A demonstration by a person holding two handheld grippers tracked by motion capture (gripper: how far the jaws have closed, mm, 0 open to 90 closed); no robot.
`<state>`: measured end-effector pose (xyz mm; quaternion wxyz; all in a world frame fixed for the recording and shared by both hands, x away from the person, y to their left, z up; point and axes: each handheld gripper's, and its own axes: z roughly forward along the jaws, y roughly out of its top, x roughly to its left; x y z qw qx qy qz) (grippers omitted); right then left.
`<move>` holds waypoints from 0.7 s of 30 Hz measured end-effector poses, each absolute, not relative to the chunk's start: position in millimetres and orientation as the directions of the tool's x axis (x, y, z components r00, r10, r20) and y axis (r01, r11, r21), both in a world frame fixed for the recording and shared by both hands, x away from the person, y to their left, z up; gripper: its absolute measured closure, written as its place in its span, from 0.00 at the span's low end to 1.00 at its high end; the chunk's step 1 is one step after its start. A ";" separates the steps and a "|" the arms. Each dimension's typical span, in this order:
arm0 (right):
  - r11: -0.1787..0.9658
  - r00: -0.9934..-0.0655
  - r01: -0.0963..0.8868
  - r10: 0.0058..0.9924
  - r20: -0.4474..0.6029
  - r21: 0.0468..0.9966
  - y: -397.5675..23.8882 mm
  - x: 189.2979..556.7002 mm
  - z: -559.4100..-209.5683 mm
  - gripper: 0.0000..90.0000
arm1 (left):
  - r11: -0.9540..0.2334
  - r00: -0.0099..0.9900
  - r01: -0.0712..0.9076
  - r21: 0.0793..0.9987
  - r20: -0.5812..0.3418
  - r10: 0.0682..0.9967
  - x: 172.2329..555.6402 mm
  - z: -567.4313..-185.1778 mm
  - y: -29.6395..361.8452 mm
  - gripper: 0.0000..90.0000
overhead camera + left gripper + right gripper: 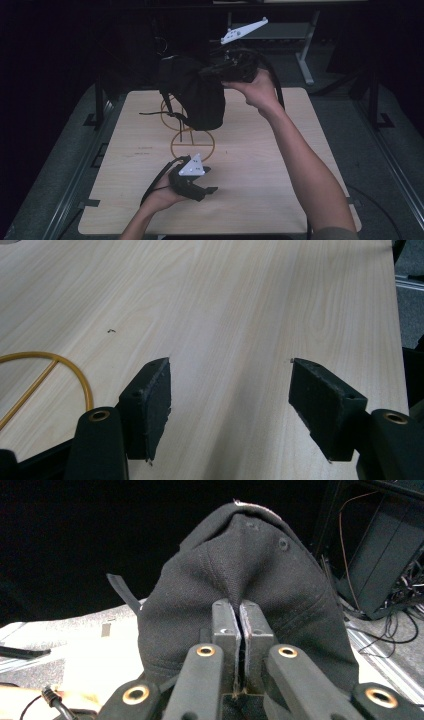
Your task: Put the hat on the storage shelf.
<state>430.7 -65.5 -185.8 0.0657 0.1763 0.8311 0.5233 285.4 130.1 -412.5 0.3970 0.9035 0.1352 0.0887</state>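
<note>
The right gripper point(227, 67) pinches a fold of the black cap point(250, 580) between fully closed fingers point(226, 625); the cap hangs ahead of and below those fingers, lifted clear of the wooden table point(260, 165). The left gripper point(230, 400) rests low near the table, jaws wide and empty, bare wood between its pads. Step in hand: carrying the cap. The next move likely calls for a controlled lowering before release.

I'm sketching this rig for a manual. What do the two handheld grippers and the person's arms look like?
Both are black. The left gripper and right gripper each carry a grey three-cornered plate and trail a black cable. Their jaws have flat dark pads and brass-coloured pivot rings. The forearms are bare; a greyish sleeve edge shows on the right arm.
</note>
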 end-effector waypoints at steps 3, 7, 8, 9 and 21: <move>0.383 -0.929 0.235 0.359 0.090 0.893 -58.7 436.2 -187.8 0.97 | -0.644 0.948 0.175 0.744 0.049 0.315 285.4 -412.0 130.4 0.37; 0.390 -0.930 0.259 0.348 0.119 0.884 -49.0 445.5 -193.4 0.97 | -0.642 0.948 0.175 0.746 0.047 0.313 285.6 -412.1 130.5 0.37; 0.390 -0.930 0.262 0.348 0.122 0.883 -47.1 447.2 -195.1 0.97 | -0.637 0.948 0.177 0.750 0.044 0.315 285.6 -412.1 130.6 0.37; 0.391 -0.928 0.272 0.348 0.133 0.879 -43.8 449.4 -197.6 0.97 | -0.637 0.948 0.177 0.750 0.043 0.315 285.7 -411.8 130.8 0.37; 0.419 -0.910 0.327 0.382 0.163 0.847 5.7 465.0 -231.4 0.90 | -0.639 0.951 0.175 0.749 0.040 0.307 284.3 -414.6 126.9 0.37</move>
